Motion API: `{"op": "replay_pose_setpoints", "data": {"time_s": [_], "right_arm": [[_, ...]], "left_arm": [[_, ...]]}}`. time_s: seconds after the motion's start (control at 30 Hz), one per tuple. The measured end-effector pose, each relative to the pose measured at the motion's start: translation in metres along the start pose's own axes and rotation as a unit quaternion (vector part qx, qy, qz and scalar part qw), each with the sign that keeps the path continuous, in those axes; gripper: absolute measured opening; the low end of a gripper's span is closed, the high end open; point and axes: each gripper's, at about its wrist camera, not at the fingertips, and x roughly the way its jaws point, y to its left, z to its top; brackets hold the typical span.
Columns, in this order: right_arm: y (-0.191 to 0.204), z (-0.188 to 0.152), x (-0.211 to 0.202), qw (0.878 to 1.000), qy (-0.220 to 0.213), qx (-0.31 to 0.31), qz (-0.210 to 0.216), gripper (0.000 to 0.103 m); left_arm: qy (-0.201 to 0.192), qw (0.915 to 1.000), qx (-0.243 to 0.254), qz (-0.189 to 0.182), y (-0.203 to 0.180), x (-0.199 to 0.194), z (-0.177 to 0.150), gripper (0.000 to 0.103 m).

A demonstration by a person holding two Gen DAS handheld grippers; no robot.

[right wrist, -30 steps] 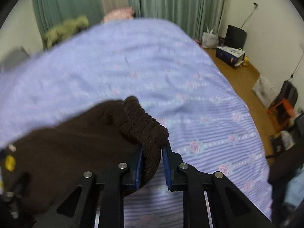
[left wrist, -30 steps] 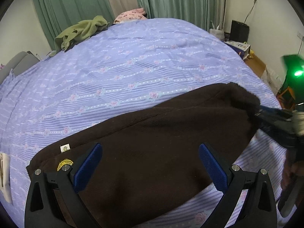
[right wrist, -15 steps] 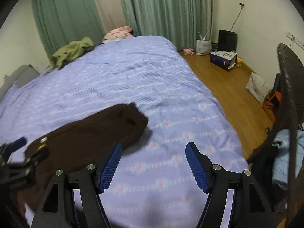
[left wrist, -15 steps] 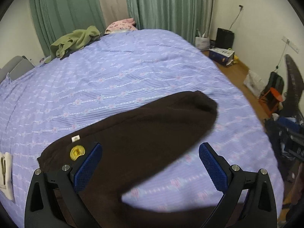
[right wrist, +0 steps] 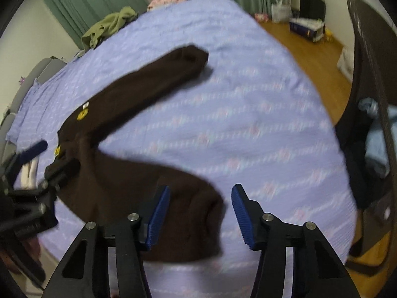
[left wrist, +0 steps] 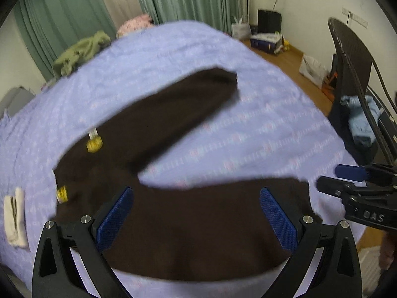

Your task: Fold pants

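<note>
On the bed: brown pants lie spread on the lilac sheet, legs splayed in a V, waist to the left with a yellow tag.
Left edge: a small white cloth sits on the sheet, just beside the waist.
Left gripper: hovers over the near leg, jaws wide apart, nothing held; blue pads frame the fabric.
Far leg: runs up and away toward the curtains, cuff well apart from the near cuff.
Right gripper: poised over the near leg's cuff, jaws partly spread, empty, fabric between them but not pinched.
Step, as I read it: pants laid out, fold not yet made; legs need bringing together.
Next move calls for: closing on the near cuff, left taking the leg nearer the waist, then carrying it across onto the far leg, edges matched.
Far right: a dark chair stands off the bed.
</note>
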Motion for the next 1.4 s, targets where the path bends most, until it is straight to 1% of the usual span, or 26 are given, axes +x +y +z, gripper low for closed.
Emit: {"op": "replay_pose_setpoints", "data": {"time_s": [0.1,0.2,0.27,0.3,0.37,0.43,0.47,0.5,0.6,0.67,0.7,0.73,0.77,0.8,0.83,0.87,0.9,0.97,1.0,1.07,1.1,1.13,1.17,1.23,1.33,1.4], "right_arm": [[0.0,-0.013,0.016,0.999,0.026,0.014,0.017,0.048],[-0.001,-0.021,0.033,0.998,0.044,0.03,0.023,0.047],[-0.005,-0.024,0.05,0.997,0.064,0.042,0.018,0.043],[-0.006,-0.025,0.056,0.996,0.07,0.049,0.022,0.042],[-0.007,-0.029,0.066,0.994,0.083,0.062,0.028,0.031],[-0.007,-0.03,0.066,0.994,0.085,0.059,0.017,0.019],[-0.006,-0.03,0.061,0.995,0.081,0.055,0.007,0.015],[-0.006,-0.029,0.051,0.996,0.07,0.054,0.001,0.013],[-0.009,-0.022,0.006,0.998,0.008,0.049,-0.026,0.012],[-0.01,-0.017,-0.018,0.998,-0.025,0.042,-0.046,0.011],[-0.011,-0.015,-0.024,0.997,-0.035,0.037,-0.059,0.0],[-0.011,-0.012,-0.037,0.989,-0.064,0.022,-0.133,0.0],[-0.014,-0.01,-0.043,0.98,-0.085,0.01,-0.18,0.0],[-0.02,-0.007,-0.045,0.976,-0.092,0.012,-0.197,0.0],[-0.036,-0.004,-0.043,0.978,-0.082,0.034,-0.186,0.0],[-0.053,-0.003,-0.039,0.985,-0.062,0.072,-0.144,0.0],[-0.065,-0.003,-0.035,0.988,-0.051,0.103,-0.107,0.0],[-0.07,-0.001,-0.032,0.989,-0.048,0.114,-0.085,0.001],[-0.067,-0.001,-0.029,0.99,-0.047,0.107,-0.083,0.004],[-0.057,-0.002,-0.021,0.992,-0.041,0.101,-0.066,0.02],[-0.051,-0.003,-0.016,0.993,-0.036,0.099,-0.05,0.035],[-0.046,-0.004,-0.009,0.994,-0.032,0.095,-0.038,0.04],[-0.046,-0.006,-0.005,0.995,-0.028,0.088,-0.031,0.04],[-0.031,-0.007,0.012,0.997,-0.012,0.066,-0.027,0.04],[-0.027,-0.007,0.038,0.997,0.018,0.072,-0.003,0.04],[-0.028,-0.007,0.054,0.996,0.038,0.085,0.001,0.04]], "left_arm": [[0.028,0.9996,-0.002,0.001,-0.006,0.004,-0.023,0.103],[0.042,0.999,-0.006,0.009,-0.005,0.004,-0.037,0.103],[0.051,0.9985,-0.011,0.015,-0.002,0.003,-0.043,0.103],[0.053,0.9984,-0.013,0.017,-0.001,0.003,-0.045,0.103],[0.055,0.9981,-0.014,0.021,0.002,0.002,-0.048,0.103],[0.055,0.9981,-0.014,0.025,0.004,0.0,-0.048,0.103],[0.055,0.9981,-0.012,0.025,0.004,-0.002,-0.048,0.103],[0.053,0.9982,-0.013,0.025,0.005,-0.004,-0.048,0.103],[0.05,0.9983,-0.017,0.022,0.007,-0.01,-0.047,0.103],[0.054,0.9982,-0.018,0.017,0.007,-0.011,-0.049,0.103],[0.056,0.9981,-0.017,0.018,0.007,-0.012,-0.05,0.103],[0.056,0.9981,-0.016,0.02,0.006,-0.012,-0.051,0.103],[0.056,0.9981,-0.015,0.021,0.006,-0.012,-0.052,0.103],[0.059,0.998,-0.014,0.02,0.005,-0.012,-0.054,0.103],[0.062,0.9978,-0.013,0.017,0.003,-0.01,-0.055,0.103],[0.065,0.9977,-0.015,0.016,0.003,-0.01,-0.057,0.103],[0.066,0.9976,-0.016,0.016,0.002,-0.009,-0.058,0.103],[0.063,0.9977,-0.018,0.018,0.001,-0.01,-0.056,0.103],[0.059,0.9978,-0.021,0.021,0.001,-0.01,-0.055,0.103],[0.056,0.998,-0.021,0.022,0.0,-0.009,-0.051,0.103],[0.055,0.998,-0.021,0.022,0.0,-0.008,-0.048,0.103],[0.053,0.9981,-0.02,0.023,0.0,-0.008,-0.046,0.103],[0.048,0.9984,-0.018,0.025,0.0,-0.008,-0.044,0.103],[0.042,0.9984,-0.017,0.033,0.002,-0.009,-0.041,0.103],[0.042,0.9981,-0.024,0.039,0.008,-0.007,-0.039,0.103],[0.046,0.9975,-0.032,0.044,0.012,-0.004,-0.038,0.103]]}}
